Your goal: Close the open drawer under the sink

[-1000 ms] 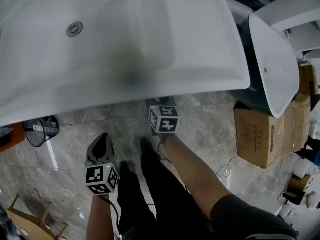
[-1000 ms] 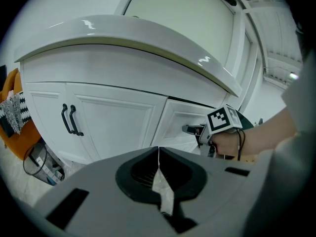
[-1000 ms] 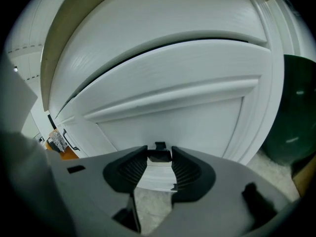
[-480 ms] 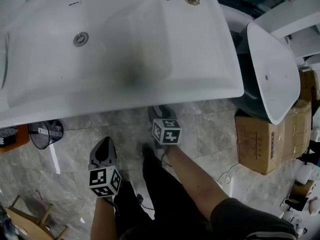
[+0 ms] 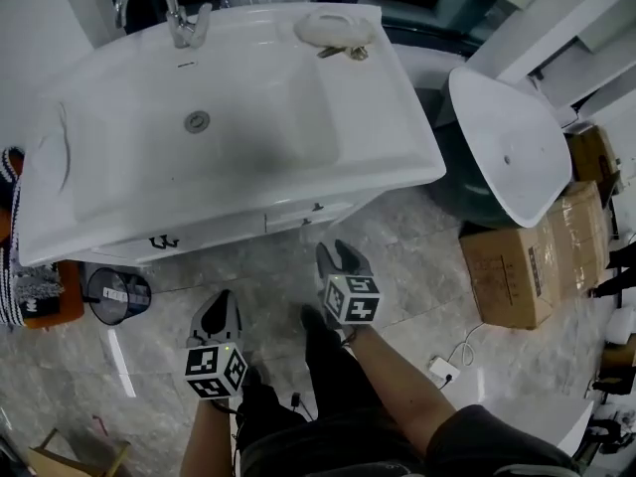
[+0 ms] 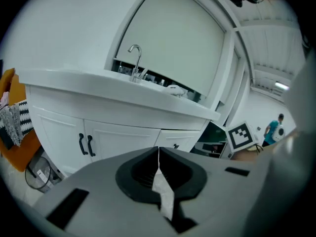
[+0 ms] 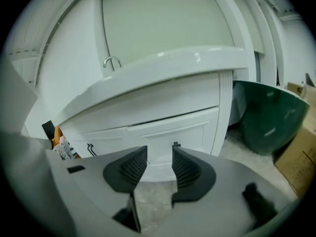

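Under the white sink (image 5: 229,117) stands a white cabinet. Its drawer front (image 5: 308,214) carries a small dark knob (image 7: 176,144) and looks flush with the cabinet face. Two doors with black handles (image 5: 159,241) are to its left. My right gripper (image 5: 338,258) hovers over the floor a little short of the drawer, open, with nothing between its jaws (image 7: 159,154). My left gripper (image 5: 217,316) is lower left of it, farther from the cabinet, shut and empty (image 6: 158,154). In the left gripper view the drawer's knob (image 6: 176,146) shows beyond the closed jaws.
A green and white basin (image 5: 507,147) leans at the cabinet's right, with cardboard boxes (image 5: 512,271) in front of it. A wire bin (image 5: 117,294) and an orange object with a cloth (image 5: 30,286) sit at the left. The person's black-clad legs stand below the grippers.
Both grippers have risen and drawn back from the cabinet. The head view has pulled back, so the cabinet front under the sink rim now shows.
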The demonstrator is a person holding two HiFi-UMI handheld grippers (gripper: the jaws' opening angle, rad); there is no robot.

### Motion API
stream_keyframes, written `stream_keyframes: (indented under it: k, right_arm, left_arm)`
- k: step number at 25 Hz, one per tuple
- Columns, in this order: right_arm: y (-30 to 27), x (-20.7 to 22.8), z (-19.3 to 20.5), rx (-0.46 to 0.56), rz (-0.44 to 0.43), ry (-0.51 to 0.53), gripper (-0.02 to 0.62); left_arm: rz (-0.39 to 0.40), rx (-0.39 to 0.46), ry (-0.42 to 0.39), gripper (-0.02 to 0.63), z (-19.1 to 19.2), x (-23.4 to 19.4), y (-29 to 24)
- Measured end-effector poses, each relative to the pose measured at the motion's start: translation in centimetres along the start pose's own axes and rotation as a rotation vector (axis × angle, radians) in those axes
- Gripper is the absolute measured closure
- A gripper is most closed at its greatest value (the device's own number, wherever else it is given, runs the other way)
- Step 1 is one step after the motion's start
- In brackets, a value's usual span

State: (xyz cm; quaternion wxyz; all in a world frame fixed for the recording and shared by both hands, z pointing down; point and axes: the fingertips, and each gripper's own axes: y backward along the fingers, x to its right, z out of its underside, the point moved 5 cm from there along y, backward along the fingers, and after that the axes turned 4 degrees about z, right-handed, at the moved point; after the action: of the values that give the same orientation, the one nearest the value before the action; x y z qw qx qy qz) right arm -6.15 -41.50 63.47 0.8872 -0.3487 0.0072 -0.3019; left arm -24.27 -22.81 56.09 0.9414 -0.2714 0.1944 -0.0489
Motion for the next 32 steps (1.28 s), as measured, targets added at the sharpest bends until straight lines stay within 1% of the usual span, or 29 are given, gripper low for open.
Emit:
stream_keyframes:
  k: [2,4,7,9,13,16,18,23,28,32]
  right_arm:
    - [3.4,-1.6,-0.8,0.046,0.020,-0.013,0.445]
    - [6.6,-3.1,-1.5,0.091,0.053,-0.022,0.493]
    - [11.1,-5.0,-1.6,0.136,0.096,-0.048,0.537]
    - [13.8,-6.3,-1.3,0.160,0.111,-0.074,0.548]
    - [19.3,-8.3,-0.4,0.203,0.133,-0.097,0.555]
    - [23.2,-9.8,1.2,0.214,0.146,-0.108,0.555]
    - [25.3,-10.6,2.8,0.202,0.147,-0.117,0.555]
    - [29.7,-11.4,6.1,0.163,0.143,-0.113,0.555]
    - [32.4,-11.4,8.1,0.180,0.108,-0.131,0.555]
    - [35.5,-11.5,10.2,0.197,0.085,-0.122,0.555]
  left_arm:
    - [0.038,0.001,-0.040,0.591,-0.5,-0.2,3.0]
    - [0.064,0.012,-0.076,0.591,-1.1,-0.5,5.9]
    - [0.088,0.030,-0.094,0.591,-1.7,-1.4,10.0]
    - [0.101,0.040,-0.108,0.591,-1.9,-2.0,12.5]
    - [0.152,0.046,-0.129,0.591,-1.8,-1.9,16.3]
    - [0.213,0.023,-0.160,0.591,-1.2,-1.4,18.1]
    - [0.250,0.003,-0.181,0.591,-0.5,-0.7,18.7]
    - [0.308,-0.019,-0.189,0.591,0.6,1.8,19.9]
    - [0.321,-0.026,-0.218,0.591,2.3,4.0,21.2]
    - [0.311,-0.017,-0.236,0.591,4.6,6.2,24.0]
